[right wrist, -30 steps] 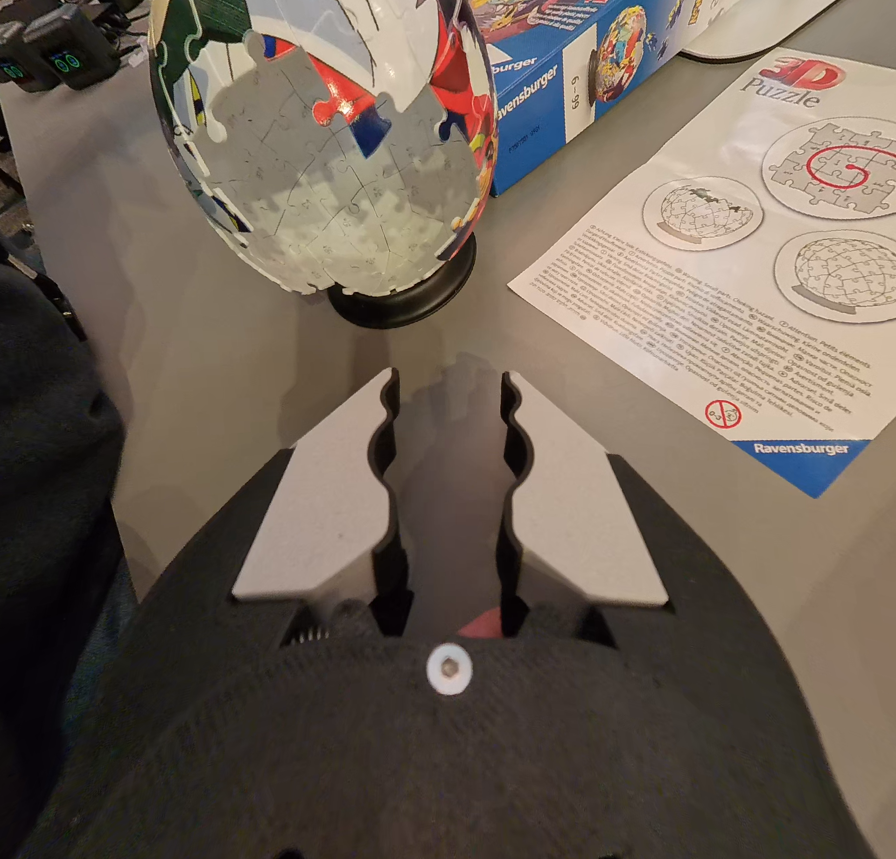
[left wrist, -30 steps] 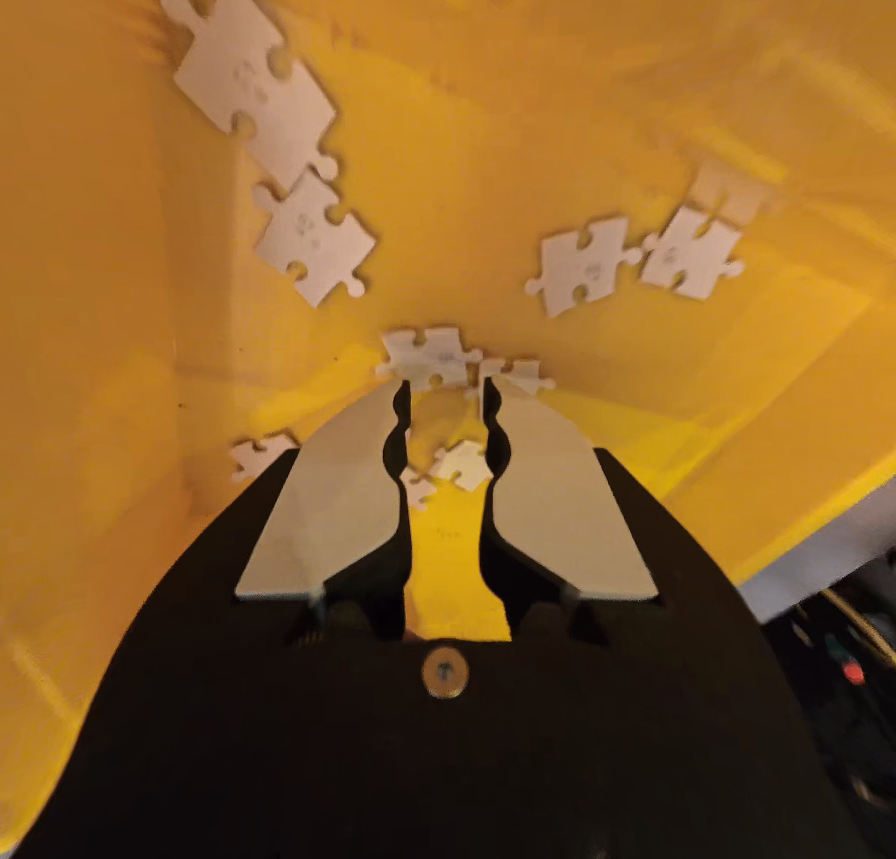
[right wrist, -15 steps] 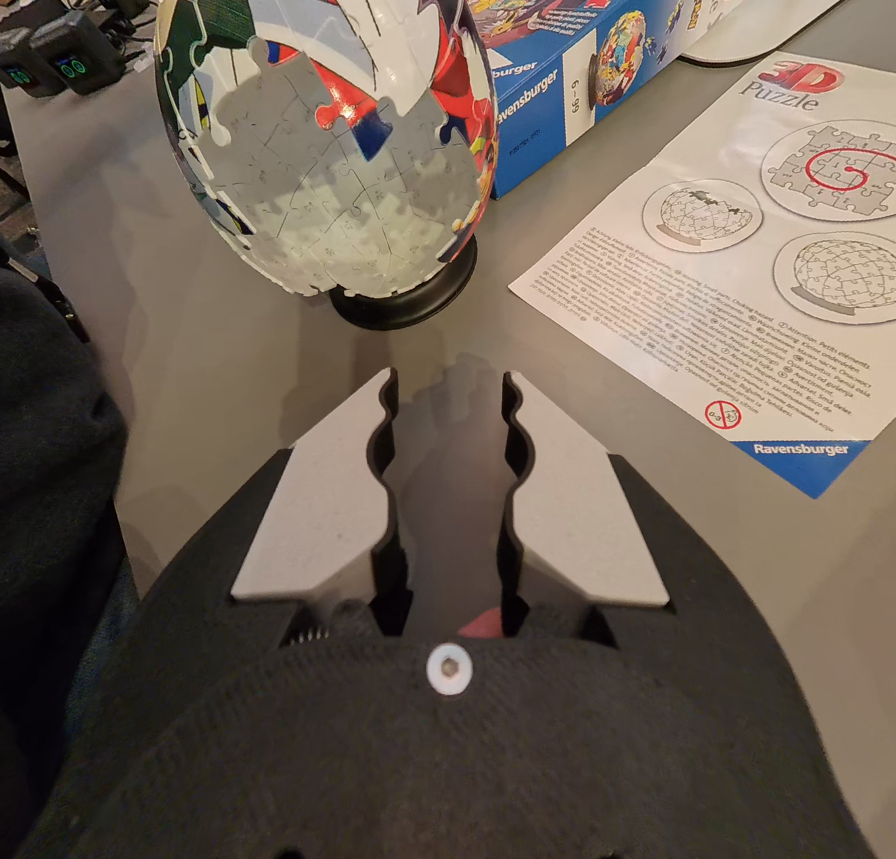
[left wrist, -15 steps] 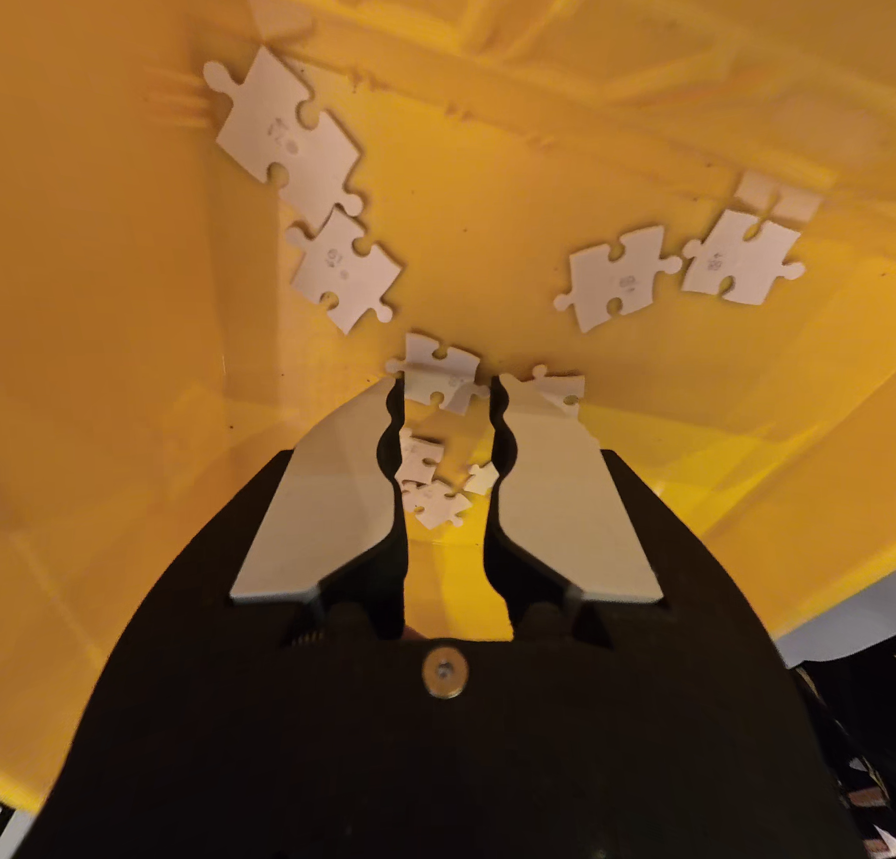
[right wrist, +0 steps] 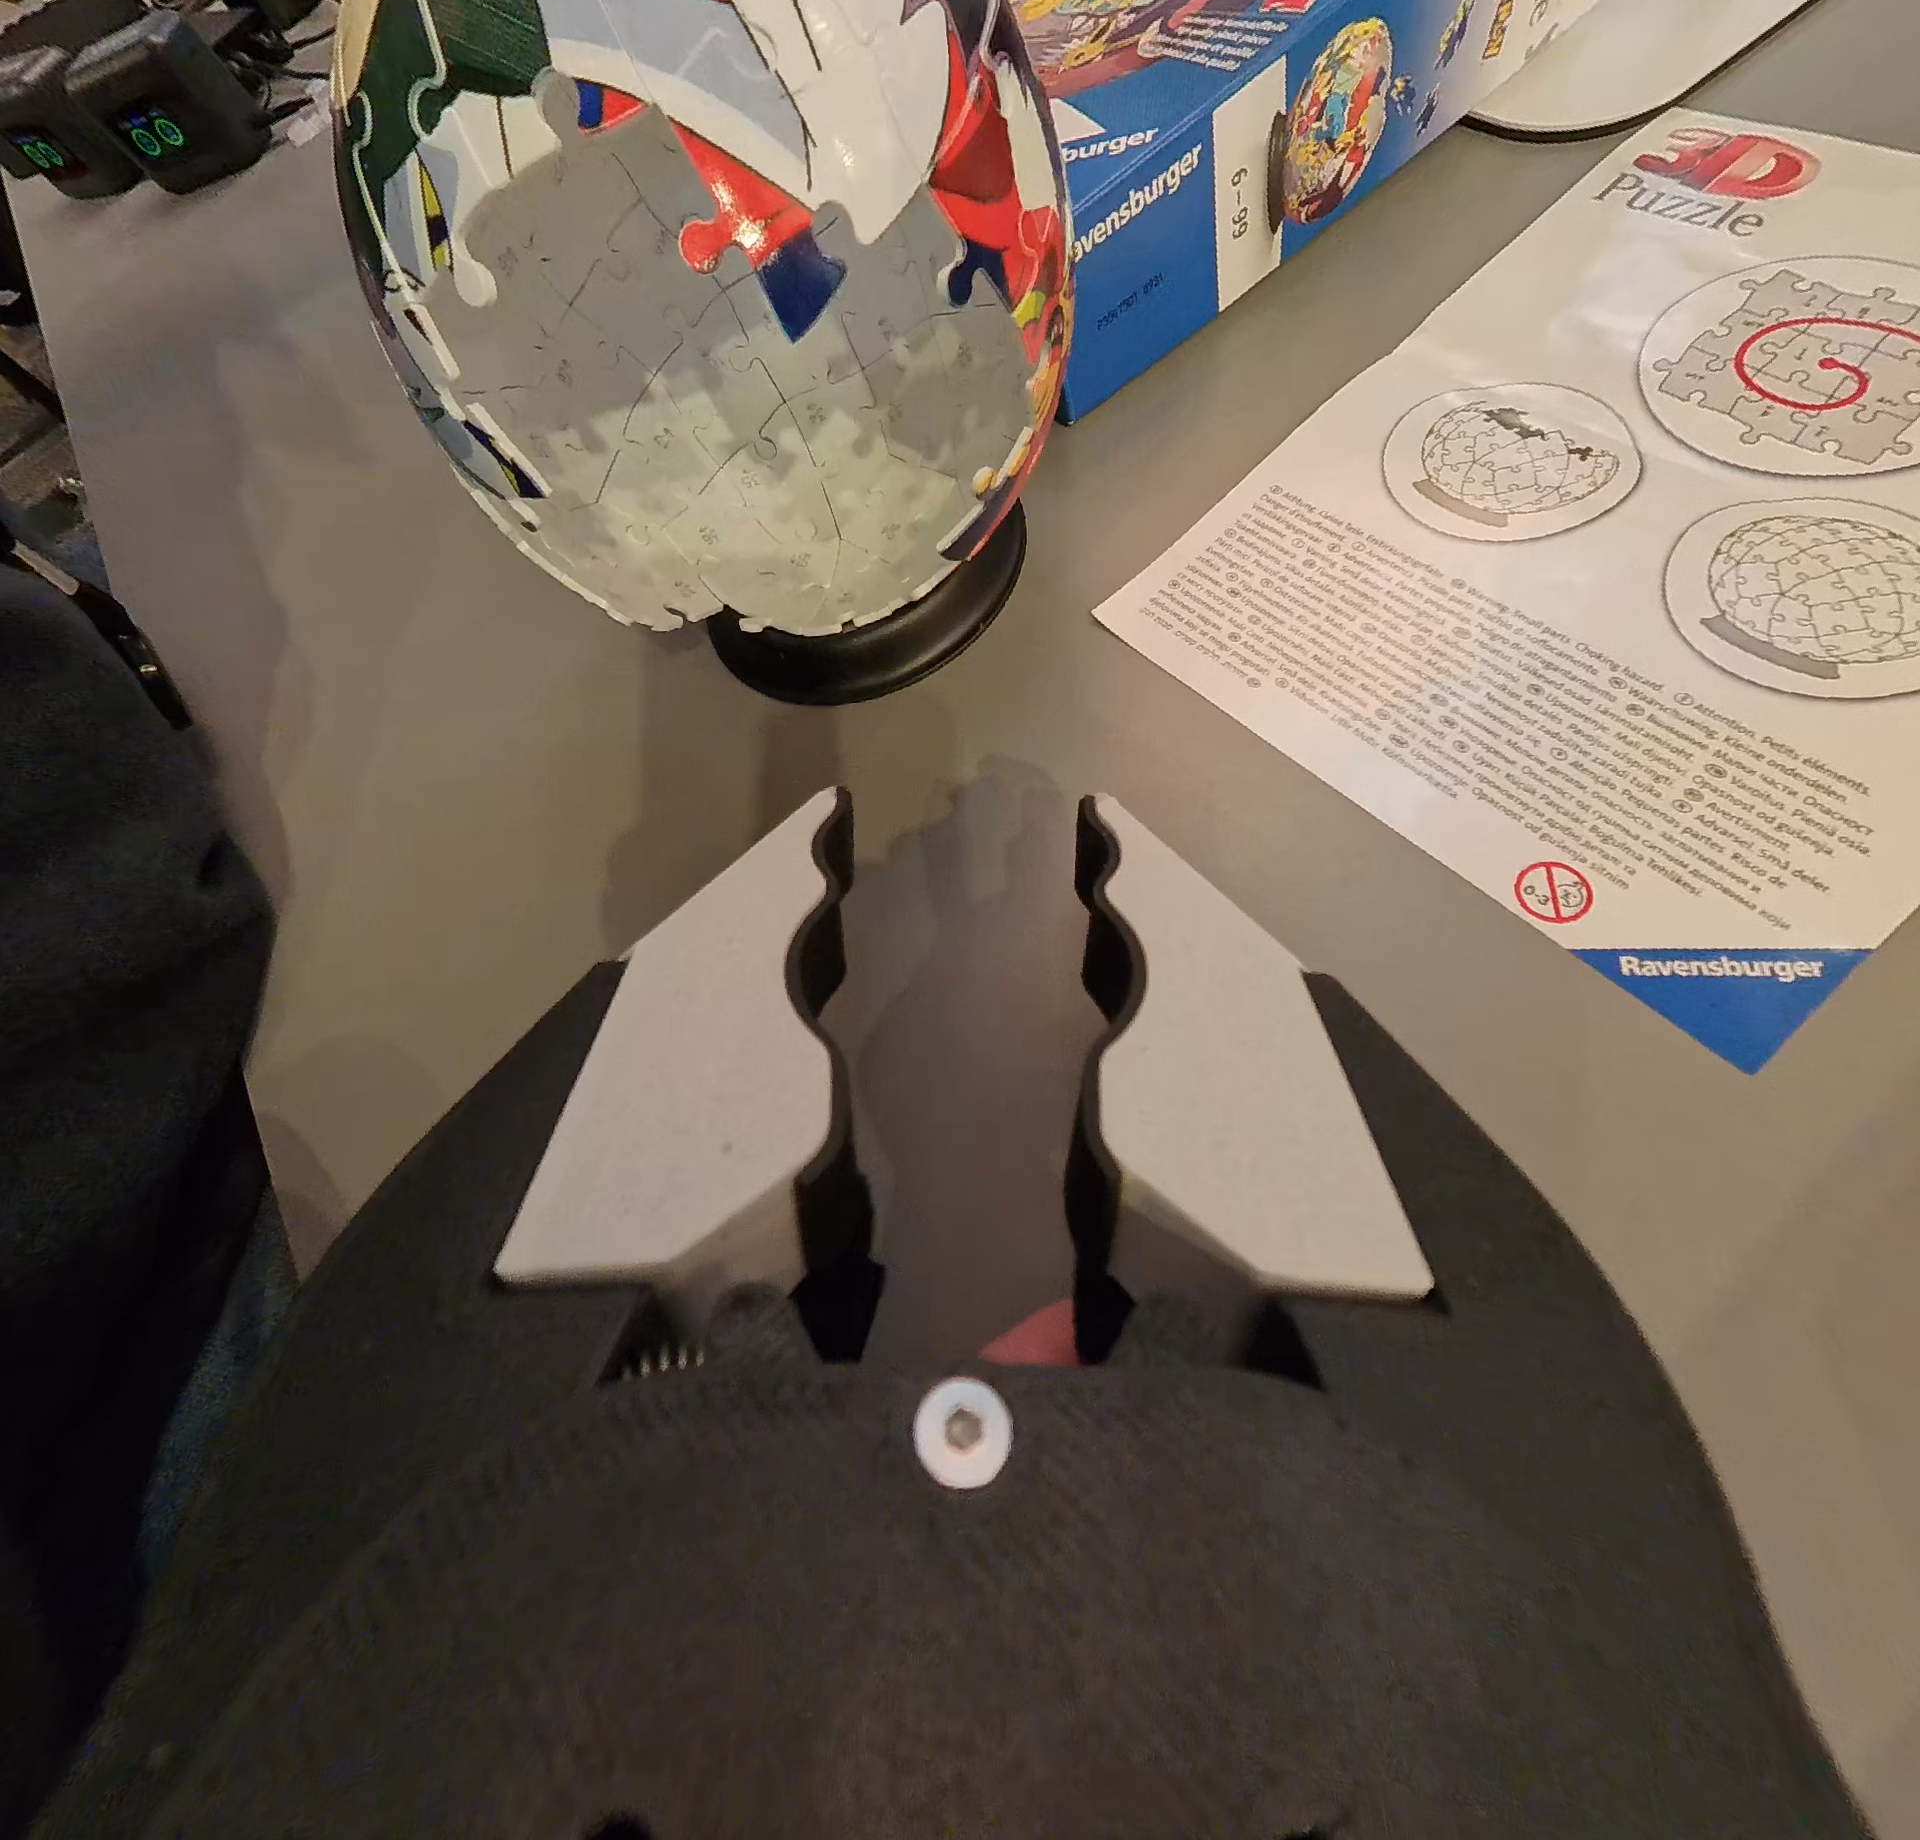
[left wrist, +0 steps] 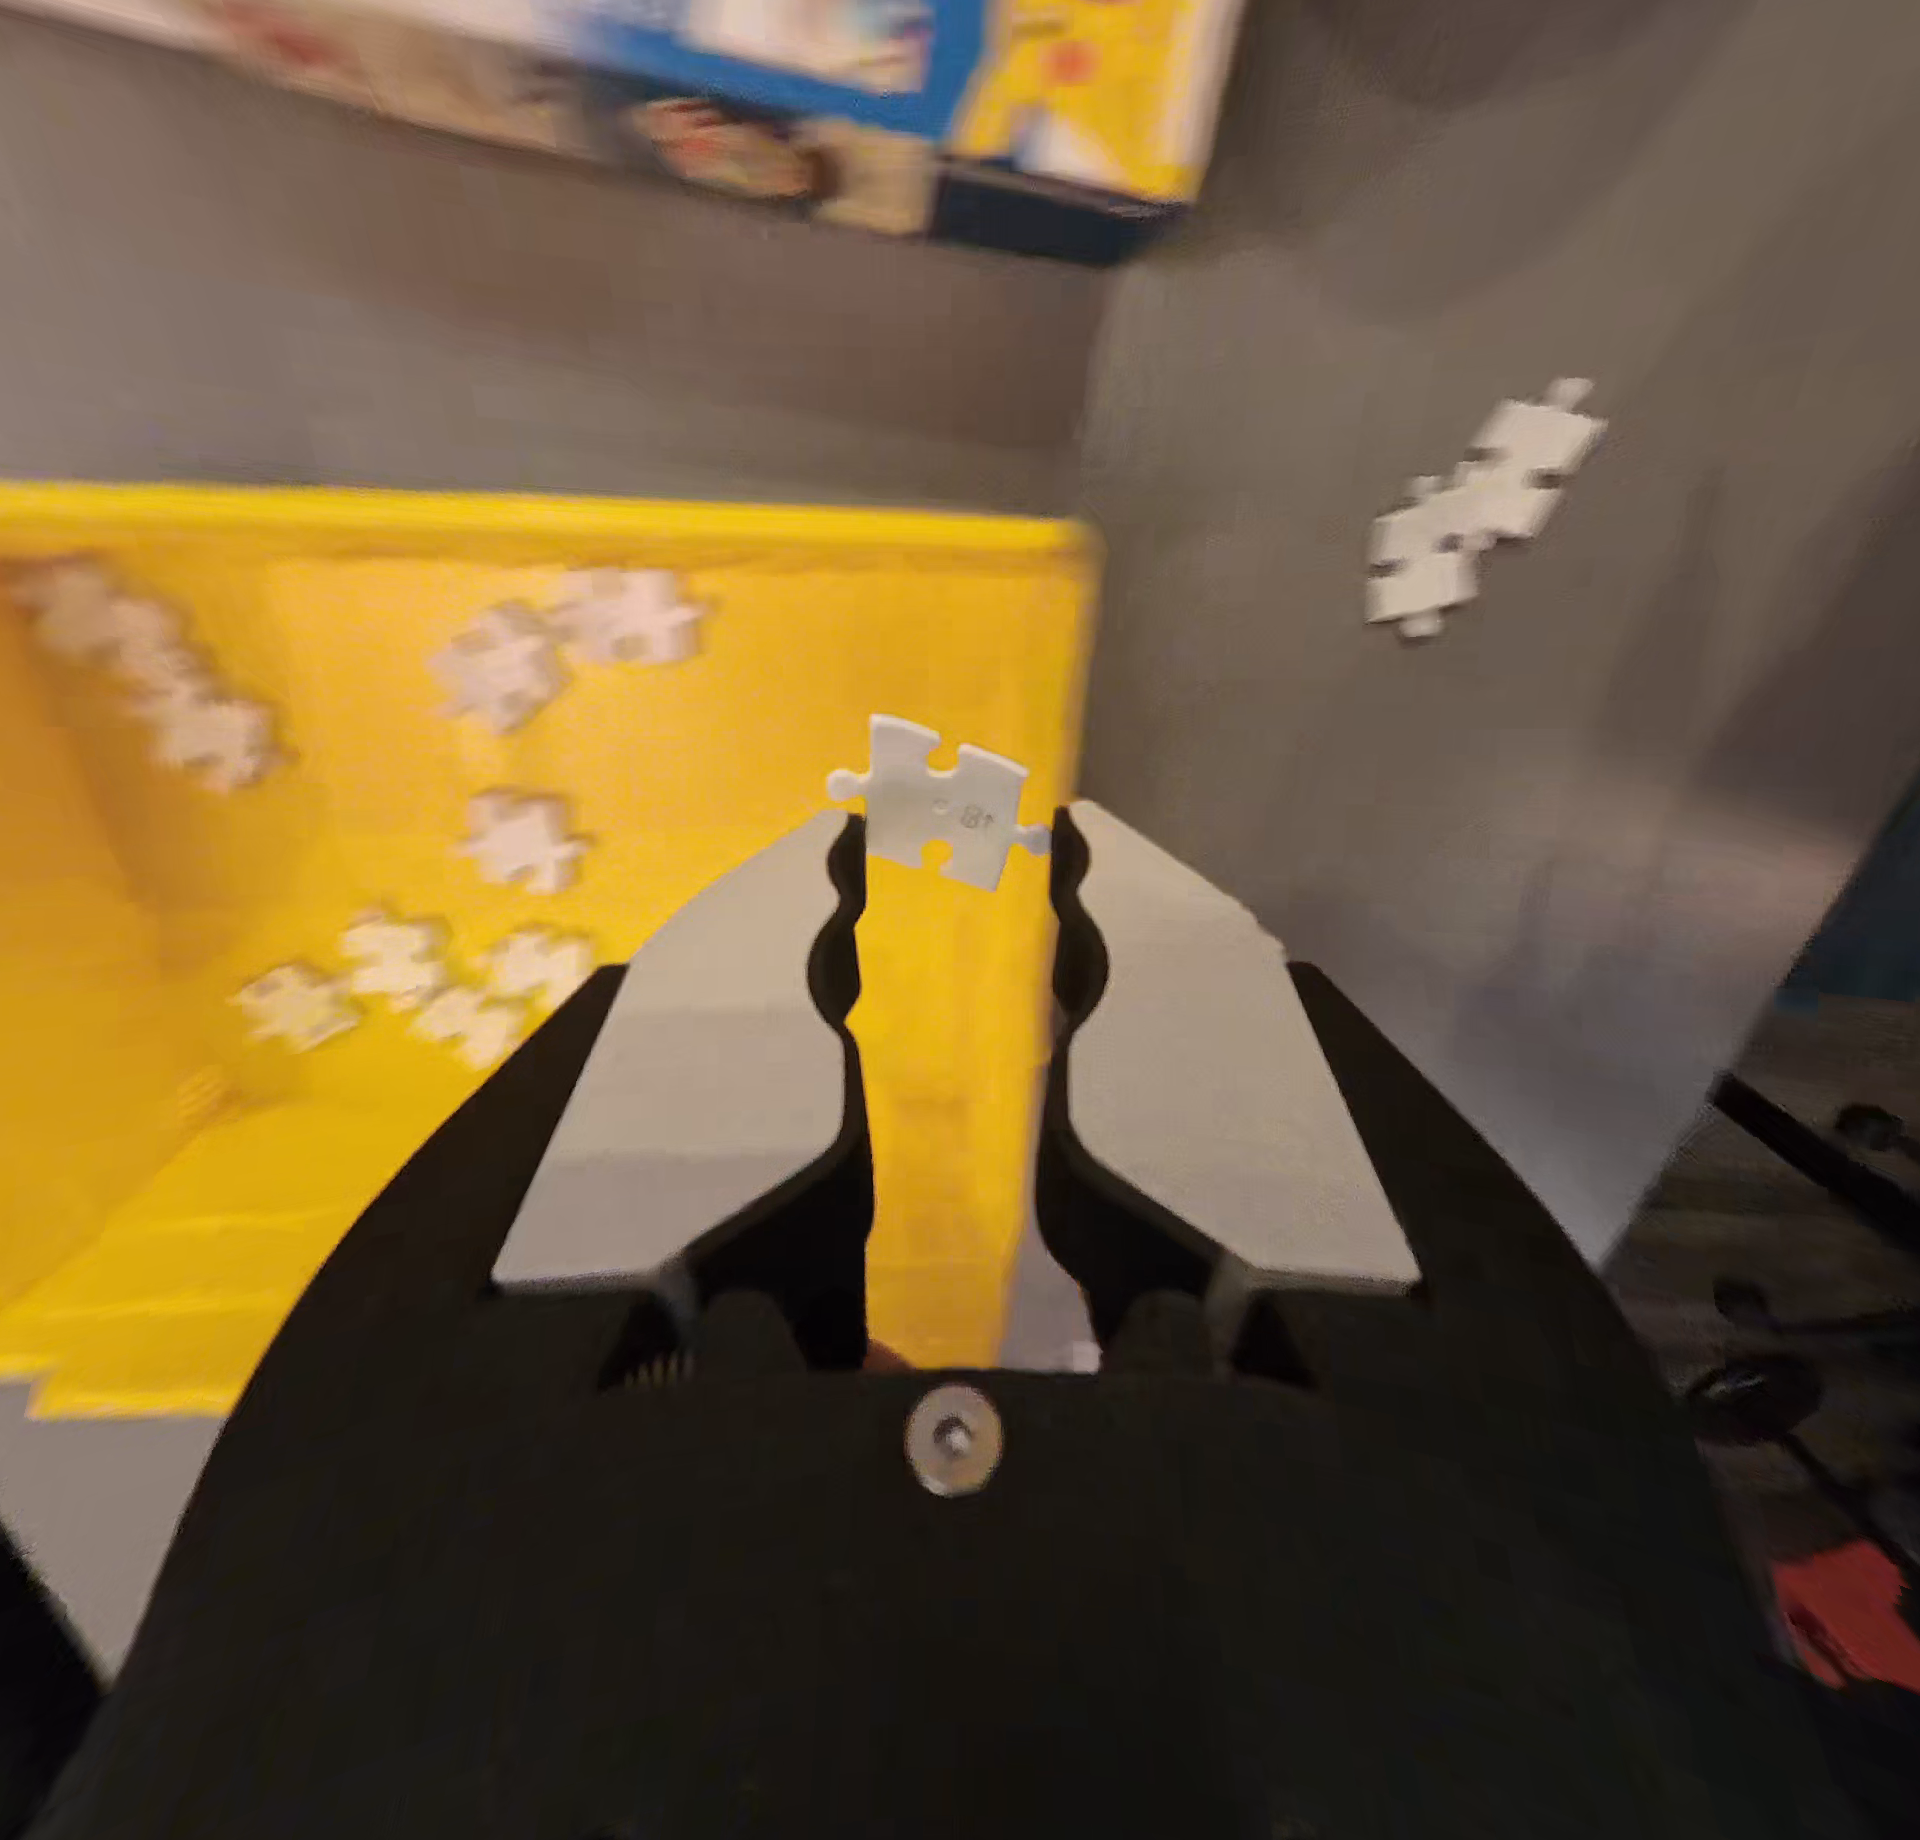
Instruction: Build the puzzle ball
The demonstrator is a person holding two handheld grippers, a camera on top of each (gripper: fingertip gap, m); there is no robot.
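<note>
My left gripper (left wrist: pixel 954 822) is shut on a white puzzle piece (left wrist: pixel 940 808), which spans the gap between the fingertips, blank side toward me. It hangs over the right end of a yellow box (left wrist: pixel 665 528) holding several loose white pieces (left wrist: pixel 520 840). A short chain of joined pieces (left wrist: pixel 1475 512) lies on the grey table to the right. In the right wrist view the partly built puzzle ball (right wrist: pixel 707 336) stands on a black ring stand (right wrist: pixel 883 637), with an opening facing me that shows its white inside. My right gripper (right wrist: pixel 961 814) is open and empty, a little short of the stand.
The blue puzzle carton (right wrist: pixel 1195 128) lies behind the ball and shows blurred in the left wrist view (left wrist: pixel 831 76). A printed instruction sheet (right wrist: pixel 1558 595) lies to the right. Dark devices (right wrist: pixel 156 107) sit at the far left. A dark-clothed person (right wrist: pixel 104 959) is at the left edge. About 40 cm separates my left fingertips from my right. About 15 cm separates my right fingertips from the blue puzzle carton (right wrist: pixel 1195 128).
My left gripper has closed on a piece inside the yellow box and lifted it out, pulling back and swinging right. The right gripper has barely moved.
</note>
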